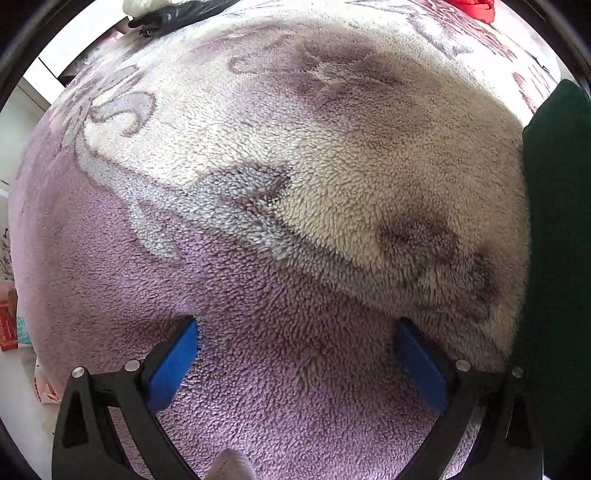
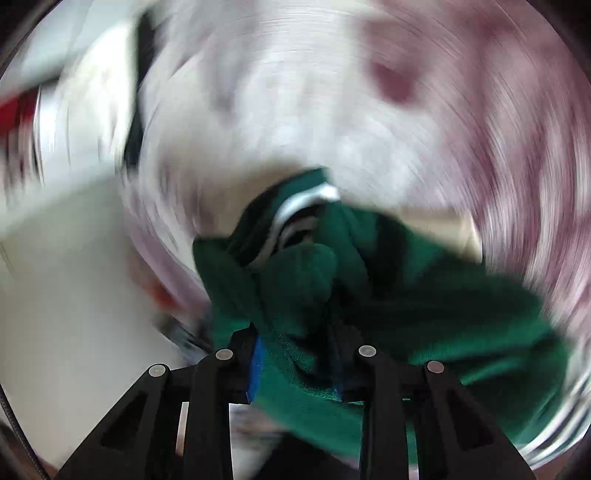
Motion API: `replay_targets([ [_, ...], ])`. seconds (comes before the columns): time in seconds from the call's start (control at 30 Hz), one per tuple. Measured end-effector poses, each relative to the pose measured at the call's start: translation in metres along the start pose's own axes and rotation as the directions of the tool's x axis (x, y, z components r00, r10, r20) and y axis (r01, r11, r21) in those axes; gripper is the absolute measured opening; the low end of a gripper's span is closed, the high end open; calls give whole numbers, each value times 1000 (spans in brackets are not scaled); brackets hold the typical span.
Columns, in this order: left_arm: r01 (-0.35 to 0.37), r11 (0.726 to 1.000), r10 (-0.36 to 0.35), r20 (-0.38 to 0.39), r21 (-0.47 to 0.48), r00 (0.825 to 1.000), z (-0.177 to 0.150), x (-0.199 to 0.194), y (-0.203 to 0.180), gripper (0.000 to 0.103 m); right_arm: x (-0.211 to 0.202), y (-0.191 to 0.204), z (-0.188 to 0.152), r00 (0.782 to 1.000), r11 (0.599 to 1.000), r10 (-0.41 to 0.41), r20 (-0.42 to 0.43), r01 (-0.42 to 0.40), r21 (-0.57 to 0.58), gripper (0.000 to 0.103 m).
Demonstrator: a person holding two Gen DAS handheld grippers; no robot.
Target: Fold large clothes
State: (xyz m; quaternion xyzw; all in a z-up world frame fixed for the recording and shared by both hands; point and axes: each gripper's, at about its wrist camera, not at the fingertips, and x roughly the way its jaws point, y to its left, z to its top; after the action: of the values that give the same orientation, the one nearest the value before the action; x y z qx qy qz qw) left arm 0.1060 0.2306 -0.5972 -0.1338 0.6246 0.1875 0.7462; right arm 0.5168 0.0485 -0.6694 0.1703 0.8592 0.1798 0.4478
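Down at the far left edge of the left wrist view, an orange-red box sits low beside the bed, half cut off by the lens. Next comes the fleece blanket, fluffy and patterned in lilac, cream and grey, which fills nearly the whole view and covers the bed. At the top left a black garment lies on the blanket's far edge. The left tongs point almost straight down at the lilac part of the blanket, their blue pads spread wide with nothing but fleece showing between them; whether the tips touch the pile cannot be told. At the top right a scrap of red cloth lies on the blanket. Along the right edge a dark green garment hangs as a flat panel in front of the blanket.

Over in the right wrist view everything around is smeared by motion blur, the lilac and white blanket only streaks. The right tongs pinch a thick bunch of the green garment between their pads, and the cloth spills forward and off to the right. A white and black striped band shows near the top of the bunch.
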Motion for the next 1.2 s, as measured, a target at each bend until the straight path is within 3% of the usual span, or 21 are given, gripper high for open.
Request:
replay_targets([
  [0.07,13,1000,-13,-19,2,1000,-1,0,1,103,-1,0,1,1000,999,-14,-8,13,-44,35],
  [0.13,21,1000,-21,-27,3,999,1,-1,3,103,-10,34,-2,987,962,-159,17,158,-223,41],
  [0.2,11,1000,-11,-25,2,1000,0,-1,3,103,-20,72,-16,944,854,-303,133,331,-401,69],
  [0.27,0,1000,0,-24,-2,1000,2,-1,3,103,-26,104,-33,905,748,-356,233,425,-509,79],
  [0.37,-4,1000,3,-29,-18,1000,5,1,3,103,7,132,-38,853,580,-458,250,500,-643,78],
  [0.4,-5,1000,4,-35,-21,999,5,0,3,103,24,136,-31,835,543,-489,252,517,-661,60],
  [0.43,-6,1000,5,-41,-25,999,5,-1,4,103,44,130,-22,826,558,-522,212,519,-648,50],
  [0.47,-1,999,-1,-44,-36,999,6,-3,5,103,54,125,-12,851,644,-498,165,491,-587,44],
  [0.5,6,999,-8,-44,-46,999,6,-8,6,103,54,113,5,911,792,-401,97,398,-464,41],
  [0.53,15,998,-17,-38,-65,999,7,-14,10,103,50,96,21,960,905,-276,41,274,-324,39],
  [0.6,40,993,-43,-25,-111,999,14,-31,18,103,37,63,43,995,990,-92,37,96,-106,36],
  [0.63,52,991,-54,-11,-122,998,19,-43,20,103,30,52,48,998,997,-43,54,47,-62,36],
  [0.73,87,991,-80,77,-104,994,45,-89,13,103,8,60,31,997,989,-46,65,55,-139,39],
  [0.77,115,990,-106,112,-77,988,59,-107,2,103,-5,63,22,994,984,-45,100,62,-167,50],
  [0.8,141,989,-134,134,-47,982,71,-120,-11,103,-30,64,4,983,976,-42,180,79,-205,70],
  [0.83,161,987,-157,145,-18,977,82,-128,-24,103,-49,62,-12,966,969,-54,251,111,-220,78],
  [0.9,195,980,-201,165,48,966,109,-139,-58,103,-89,45,-51,895,941,-155,419,263,-212,83],
  [1.0,201,971,-218,139,127,966,147,-121,-115,103,-114,-9,-90,810,919,-287,512,384,-91,83],
  [1.1,157,970,-175,86,183,981,171,-86,-155,103,-115,-83,-90,815,941,-311,489,335,42,83],
  [1.17,105,967,-127,82,231,989,181,-68,-172,103,-95,-115,-86,852,971,-229,471,233,50,82],
  [1.2,91,966,-115,87,244,990,183,-66,-176,103,-86,-126,-85,864,986,-164,476,163,43,73],
])
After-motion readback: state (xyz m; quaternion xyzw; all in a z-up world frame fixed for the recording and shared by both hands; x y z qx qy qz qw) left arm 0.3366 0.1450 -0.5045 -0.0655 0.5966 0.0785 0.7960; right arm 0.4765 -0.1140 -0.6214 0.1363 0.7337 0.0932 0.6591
